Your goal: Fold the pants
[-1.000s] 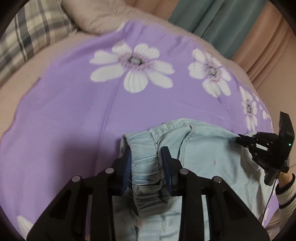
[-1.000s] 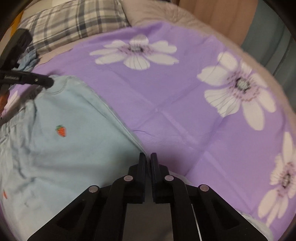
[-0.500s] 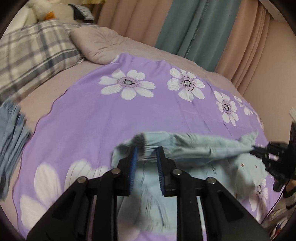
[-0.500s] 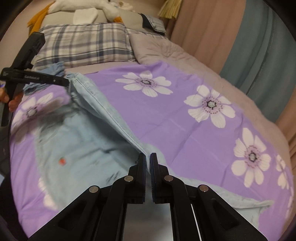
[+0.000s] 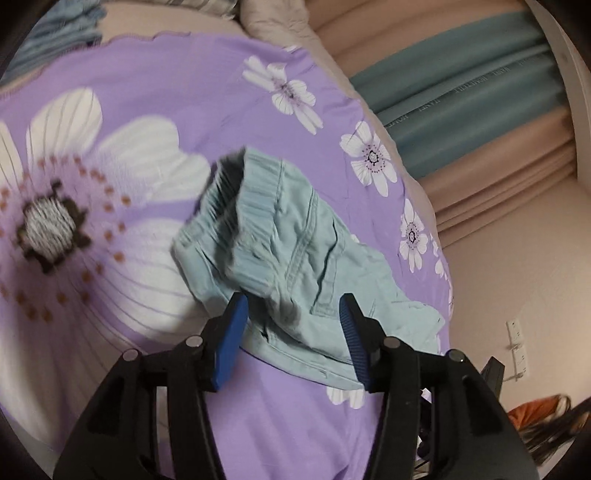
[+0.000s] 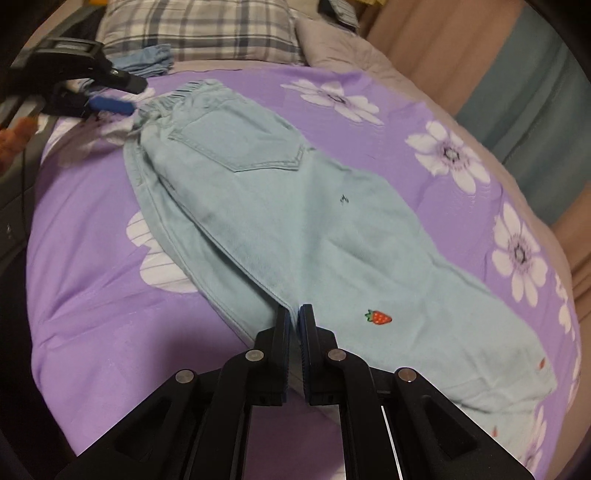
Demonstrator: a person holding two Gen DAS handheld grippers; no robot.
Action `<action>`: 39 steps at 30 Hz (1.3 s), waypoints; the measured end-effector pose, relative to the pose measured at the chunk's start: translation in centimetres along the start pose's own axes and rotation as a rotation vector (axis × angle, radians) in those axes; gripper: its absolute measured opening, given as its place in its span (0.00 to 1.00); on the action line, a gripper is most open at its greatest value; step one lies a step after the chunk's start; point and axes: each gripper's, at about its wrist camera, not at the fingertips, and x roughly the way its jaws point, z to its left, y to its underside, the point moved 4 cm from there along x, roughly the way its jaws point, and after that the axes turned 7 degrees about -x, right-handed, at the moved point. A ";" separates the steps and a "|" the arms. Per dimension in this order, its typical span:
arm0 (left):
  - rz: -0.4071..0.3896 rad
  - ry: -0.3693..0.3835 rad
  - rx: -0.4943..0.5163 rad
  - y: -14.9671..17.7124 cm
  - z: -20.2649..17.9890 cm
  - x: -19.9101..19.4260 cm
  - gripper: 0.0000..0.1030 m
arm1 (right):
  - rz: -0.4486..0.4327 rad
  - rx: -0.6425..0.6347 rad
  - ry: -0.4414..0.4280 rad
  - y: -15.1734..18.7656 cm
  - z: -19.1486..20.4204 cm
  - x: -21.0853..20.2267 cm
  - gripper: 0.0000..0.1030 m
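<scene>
A pair of pale blue denim pants point(image 6: 306, 221) lies folded lengthwise on a purple bedspread printed with large white flowers point(image 6: 110, 314), one leg stacked on the other. In the right wrist view the elastic waistband sits at the far left end, a back pocket faces up, and a small red strawberry patch point(image 6: 378, 317) shows near the lower leg. The leg hems reach toward the right edge of the picture.

The right gripper point(image 6: 294, 321) has its jaws pressed together on the folded edge of the pants partway down the leg, with a thin ridge of denim pinched between the blue pads.

The left gripper point(image 5: 291, 332) hangs at the waistband end. Its jaws are opening: the blue pads stand apart on either side of the bunched waistband, and cloth lies between them without being pressed. In the left wrist view the gathered waistband is blurred and crumpled just ahead of the pads. The same gripper appears at the upper left of the right wrist view, its blue pad tip touching or just beside the waistband; which one cannot be told.

Beyond the pants, a grey and white plaid pillow point(image 6: 199, 29) rests at the head of the bed, with a folded blue denim garment point(image 6: 147, 61) just in front of it. Teal and beige curtains point(image 5: 461, 99) hang beside the bed.
</scene>
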 end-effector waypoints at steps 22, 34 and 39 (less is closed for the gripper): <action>-0.037 -0.149 -0.052 -0.3 1.5 1.0 0.14 | -0.102 -0.031 -0.002 -0.9 2.7 -3.6 0.05; -0.049 -0.264 0.122 2.4 -0.4 -1.7 0.55 | -0.100 0.150 0.029 0.6 1.4 -3.1 0.31; -0.023 -0.232 0.229 4.1 -3.7 -1.2 0.55 | -0.187 0.541 0.018 5.2 -4.3 -6.3 0.40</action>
